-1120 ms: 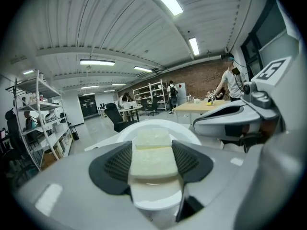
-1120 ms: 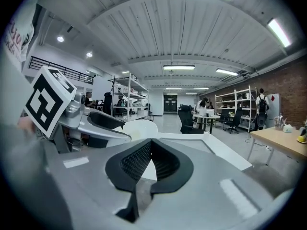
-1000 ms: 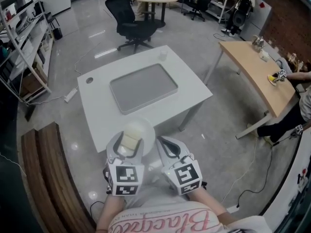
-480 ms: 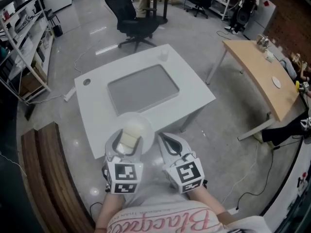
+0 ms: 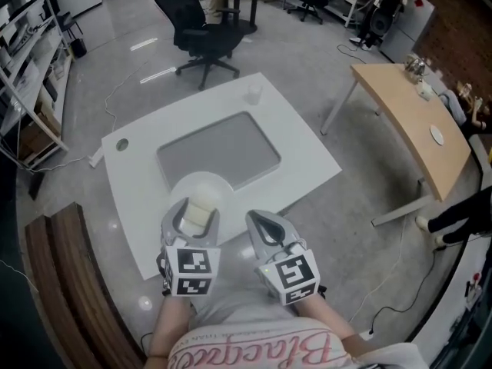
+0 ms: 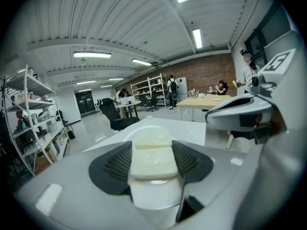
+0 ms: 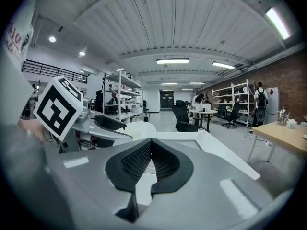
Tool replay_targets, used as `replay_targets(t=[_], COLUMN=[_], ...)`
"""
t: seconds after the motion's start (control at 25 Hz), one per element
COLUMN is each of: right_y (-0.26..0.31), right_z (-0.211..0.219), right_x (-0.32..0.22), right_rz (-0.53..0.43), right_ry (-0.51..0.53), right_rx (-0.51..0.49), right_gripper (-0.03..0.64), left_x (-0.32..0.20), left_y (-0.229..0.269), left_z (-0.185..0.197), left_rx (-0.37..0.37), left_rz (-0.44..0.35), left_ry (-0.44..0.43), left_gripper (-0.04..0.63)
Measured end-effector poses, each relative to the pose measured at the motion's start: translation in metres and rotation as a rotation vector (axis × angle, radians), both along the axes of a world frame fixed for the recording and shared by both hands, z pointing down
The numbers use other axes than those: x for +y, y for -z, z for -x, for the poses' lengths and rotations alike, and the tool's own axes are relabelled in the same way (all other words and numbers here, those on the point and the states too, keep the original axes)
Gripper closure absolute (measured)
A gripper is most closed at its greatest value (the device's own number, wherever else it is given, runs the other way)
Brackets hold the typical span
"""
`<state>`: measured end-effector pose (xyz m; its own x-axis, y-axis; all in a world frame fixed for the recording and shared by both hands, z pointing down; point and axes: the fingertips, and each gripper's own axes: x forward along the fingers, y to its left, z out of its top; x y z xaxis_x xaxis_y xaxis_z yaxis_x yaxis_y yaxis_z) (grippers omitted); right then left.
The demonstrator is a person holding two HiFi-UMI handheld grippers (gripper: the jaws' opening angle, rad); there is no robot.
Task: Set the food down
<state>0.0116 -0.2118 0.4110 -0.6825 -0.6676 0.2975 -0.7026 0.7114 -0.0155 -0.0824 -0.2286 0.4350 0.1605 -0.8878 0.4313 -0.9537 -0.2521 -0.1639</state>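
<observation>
A pale, cream block of food (image 5: 196, 215) (image 6: 153, 159) sits between the pads of my left gripper (image 5: 194, 210) (image 6: 152, 152), which is shut on it with the jaws standing wide. A round white plate (image 5: 201, 184) shows just under and ahead of those jaws, over the near part of the white table (image 5: 307, 156). Whether the plate rests on the table or is carried, I cannot tell. My right gripper (image 5: 257, 220) (image 7: 150, 142) hangs beside the left one at the table's front edge, shut, with nothing in it.
A grey tray (image 5: 219, 148) lies in the middle of the table, and a small white cup (image 5: 254, 93) stands at its far edge. A black office chair (image 5: 204, 33) is behind it, a wooden desk (image 5: 411, 118) to the right, metal shelves (image 5: 31, 75) to the left, a wooden bench (image 5: 61, 283) at lower left.
Both grippers have moved forward to the white table, the food still in the left one. The plate has come along and now overlaps the tray's near corner.
</observation>
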Motion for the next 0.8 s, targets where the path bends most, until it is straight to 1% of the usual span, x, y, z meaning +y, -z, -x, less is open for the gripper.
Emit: replay_targets(t=[0.08,0.2,0.32,0.44,0.64,0.8], right_y=[0.000,-0.002,-0.004,-0.013,-0.024,-0.033], right_z=[-0.002,0.000,0.004,0.008,0.018,0.022], right_x=[-0.012,-0.028,-0.041,-0.051,-0.067,-0.080], right_rz=[0.008,0.026,0.042,0.066,0.095,0.112], right_ry=[-0.011,-0.030,-0.035,-0.039,-0.036,-0.038], right_rx=[-0.001,-0.004,0.003,0.012,0.041,0.065], right_gripper=[0.615,0.615,0.615,0.615,0.615,0.615], left_x=[-0.019,-0.050,-0.080,-0.106,-0.135,-0.149], left_y=[-0.009,-0.025,-0.042,-0.060,-0.091,-0.119], left_z=[0.001,0.005,0.008,0.006,0.001,-0.004], left_rx=[-0.013,-0.067,-0.095,-0.106,-0.085,-0.109], left_rz=[0.011,0.023,0.038,0.052,0.103,0.155], left_ry=[-0.021,-0.062,-0.110,-0.169,-0.261,-0.317], left_gripper=[0.336,0.336,0.336,0.336,0.336,0.336])
